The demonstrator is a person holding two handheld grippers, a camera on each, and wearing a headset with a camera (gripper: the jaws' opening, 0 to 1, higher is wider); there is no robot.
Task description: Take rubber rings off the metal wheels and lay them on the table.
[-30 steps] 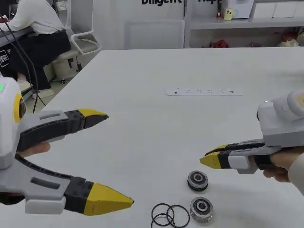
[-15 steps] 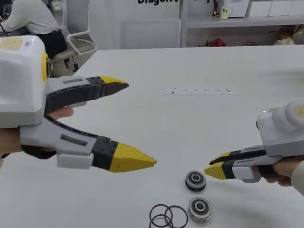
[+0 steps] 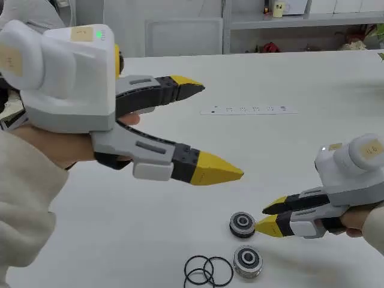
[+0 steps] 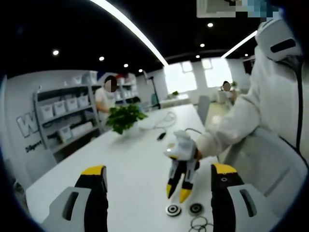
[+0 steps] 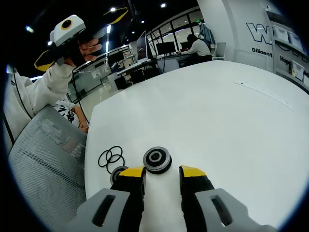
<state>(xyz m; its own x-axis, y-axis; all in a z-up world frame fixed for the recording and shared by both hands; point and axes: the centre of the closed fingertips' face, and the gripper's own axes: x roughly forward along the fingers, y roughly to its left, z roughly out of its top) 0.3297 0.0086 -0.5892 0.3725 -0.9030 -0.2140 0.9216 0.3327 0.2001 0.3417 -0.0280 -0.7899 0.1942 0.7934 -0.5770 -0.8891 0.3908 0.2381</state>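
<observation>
The right hand-held gripper (image 3: 260,217), jaws narrowly parted and holding nothing, points low over the white surface (image 3: 300,144), its yellow tips just beside a metal wheel (image 3: 242,223). In its own view that wheel sits directly ahead of the gap. A second wheel (image 3: 247,260) lies just nearer the person, beside three overlapping rubber rings (image 3: 207,271) on the surface. The left hand-held gripper (image 3: 223,132) is held high, jaws wide apart and empty.
</observation>
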